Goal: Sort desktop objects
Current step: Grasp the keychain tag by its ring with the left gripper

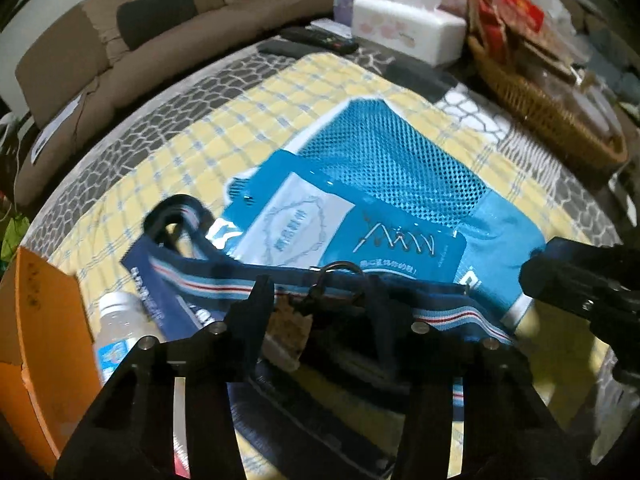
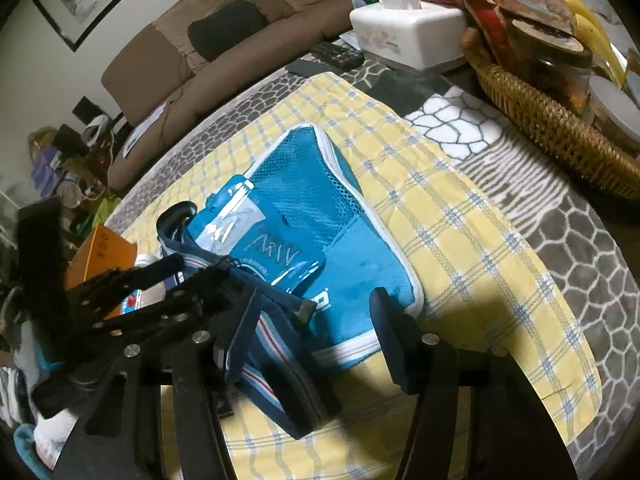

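A navy bag (image 1: 224,276) with a striped band and a key ring lies on the yellow checked cloth (image 1: 200,128), overlapping a blue mesh pouch (image 1: 380,160). A blue packet (image 1: 360,236) and a white sachet (image 1: 296,224) rest on the pouch. My left gripper (image 1: 318,292) straddles the bag's rim at the key ring; whether its pads press is hidden. In the right wrist view my right gripper (image 2: 314,300) stands over the navy bag (image 2: 276,344). Its left finger is against the band. Its right finger is clear of the bag, above the pouch (image 2: 320,200).
A water bottle (image 1: 120,328) and an orange box (image 1: 40,320) sit at the near left. At the back stand a tissue box (image 1: 404,28), remotes (image 1: 320,38) and a full wicker basket (image 1: 540,108). A brown sofa lies beyond the table.
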Available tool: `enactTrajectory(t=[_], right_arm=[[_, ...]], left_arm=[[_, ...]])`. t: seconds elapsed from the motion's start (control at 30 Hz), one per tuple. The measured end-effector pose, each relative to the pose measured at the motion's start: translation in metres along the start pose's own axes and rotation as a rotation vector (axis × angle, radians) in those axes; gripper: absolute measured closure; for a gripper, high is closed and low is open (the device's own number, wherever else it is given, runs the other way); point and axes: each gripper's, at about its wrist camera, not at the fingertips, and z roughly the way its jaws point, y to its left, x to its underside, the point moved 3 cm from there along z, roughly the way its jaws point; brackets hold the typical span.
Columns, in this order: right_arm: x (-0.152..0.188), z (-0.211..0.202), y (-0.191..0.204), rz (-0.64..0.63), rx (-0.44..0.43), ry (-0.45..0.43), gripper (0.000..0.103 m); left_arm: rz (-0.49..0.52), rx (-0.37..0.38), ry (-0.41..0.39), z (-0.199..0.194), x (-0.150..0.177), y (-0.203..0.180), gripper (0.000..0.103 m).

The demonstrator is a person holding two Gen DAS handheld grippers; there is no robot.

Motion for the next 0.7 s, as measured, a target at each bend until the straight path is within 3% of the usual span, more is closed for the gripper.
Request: enactTrajectory(t=[0.23,0.3,0.33,0.37,0.4,0.43,0.6,0.7], right_arm=[[0.001,0.007,-0.002,-0.011,-0.006,0.028,0.044],[0.002,0.008,-0.001,-0.014,-0.009,0.031,0.044],[0.002,0.008,0.0,-0.015,-0.009,0.032,0.044],[0.002,0.008,0.001,-0.017,-0.01,0.032,0.044],[0.003,0.008,0.001,-0.02,-0.011,0.032,0.044],[0.003,0.008,0.002,-0.024,-0.011,0.032,0.044],[0.003,0.011,0.001,-0.006,-0.038,0.036,0.044],[0.002,0.013,-0.001,0.035,-0.104,0.038,0.044]], left_arm=[[0.03,0.023,0.003,0.008,0.0,-0.013,0.059],[0.034,0.038,-0.001,0.008,0.001,-0.016,0.068],[0.029,0.04,-0.005,0.008,0.001,-0.016,0.079],[0.023,0.036,-0.008,0.007,0.001,-0.015,0.081],[0.005,0.056,-0.016,0.005,0.001,-0.012,0.085],[-0.019,0.085,-0.024,0.002,0.0,-0.009,0.097],[-0.163,0.182,-0.038,-0.013,-0.003,0.019,0.098],[-0.264,0.261,-0.049,-0.027,-0.004,0.043,0.098]])
